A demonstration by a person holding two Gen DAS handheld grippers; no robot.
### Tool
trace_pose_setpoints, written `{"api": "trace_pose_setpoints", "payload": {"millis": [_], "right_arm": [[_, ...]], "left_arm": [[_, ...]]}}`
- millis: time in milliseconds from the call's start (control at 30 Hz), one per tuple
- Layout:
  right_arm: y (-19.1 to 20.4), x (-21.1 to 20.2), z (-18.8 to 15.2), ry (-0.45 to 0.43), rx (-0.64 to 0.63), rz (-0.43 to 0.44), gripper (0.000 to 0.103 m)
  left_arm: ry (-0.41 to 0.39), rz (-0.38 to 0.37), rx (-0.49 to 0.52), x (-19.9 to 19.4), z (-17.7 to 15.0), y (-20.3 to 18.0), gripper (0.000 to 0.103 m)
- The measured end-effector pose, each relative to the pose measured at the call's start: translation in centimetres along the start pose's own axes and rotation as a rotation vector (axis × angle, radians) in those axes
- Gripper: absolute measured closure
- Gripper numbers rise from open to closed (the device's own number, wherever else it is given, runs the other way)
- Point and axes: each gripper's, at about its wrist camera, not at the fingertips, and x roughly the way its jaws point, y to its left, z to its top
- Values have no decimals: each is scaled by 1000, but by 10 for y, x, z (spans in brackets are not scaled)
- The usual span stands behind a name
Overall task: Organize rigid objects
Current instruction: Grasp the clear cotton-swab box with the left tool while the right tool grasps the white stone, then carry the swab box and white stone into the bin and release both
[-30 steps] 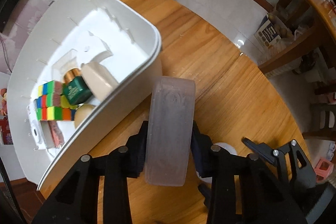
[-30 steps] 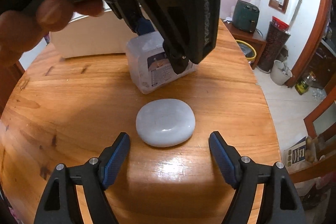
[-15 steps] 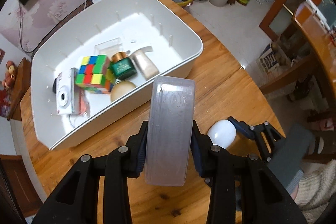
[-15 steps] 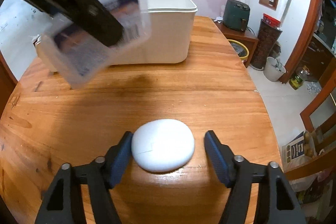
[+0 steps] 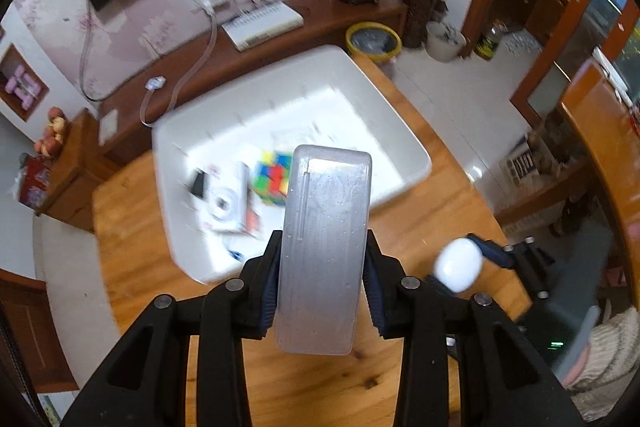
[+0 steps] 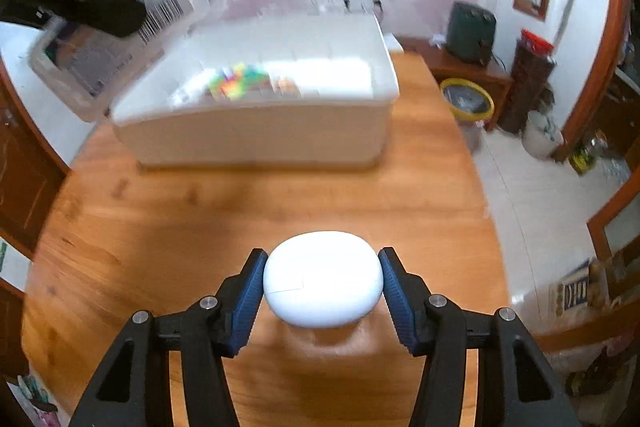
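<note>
- Left wrist view: wooden table (image 5: pixel 132 259), pink wall, TV.
- White bin (image 5: pixel 400 131) holds cube (image 5: pixel 272 177), camera (image 5: pixel 224 201).
- Left gripper (image 5: pixel 322 291) clamps clear box (image 5: pixel 324 247).
- Right gripper (image 6: pixel 322 285) squeezes white case (image 6: pixel 322 279).

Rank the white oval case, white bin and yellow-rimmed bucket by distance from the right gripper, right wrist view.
1. White oval case: gripped in the right gripper.
2. White bin: ahead, mid-table.
3. Yellow-rimmed bucket: floor, beyond the table's right edge.

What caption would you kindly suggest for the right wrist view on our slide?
Right gripper shut on a white oval case above the wooden table, facing the white bin.
</note>
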Motion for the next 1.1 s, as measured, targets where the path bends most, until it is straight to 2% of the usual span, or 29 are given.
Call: {"api": "trace_pose_setpoints", "payload": {"millis": [167,333,433,567,667,800,967,1100], "right_arm": [[4,-41,68,-116,-32,42,46],[0,-86,158,-235,-27,77,46],[-2,-106,212,-275,-17,94,46],[-6,-110,273,-297,16,93,46],[-6,-90,300,-281,34,76,46],[1,-28,316,-170,55,41,46],[10,65,302,5,48,-37,46],[7,122,287,118,78,-61,46]], "left_arm": [[-73,47,-23,-35,33,28,64],[-140,103,-45,-56,60,53,64],[-153,121,-75,-51,75,69,64],[-129,100,-149,-21,90,95,64],[-66,75,-199,16,94,108,65],[20,49,-245,77,97,121,66],[91,49,-235,138,96,120,66],[139,46,-223,176,97,119,66]]}}
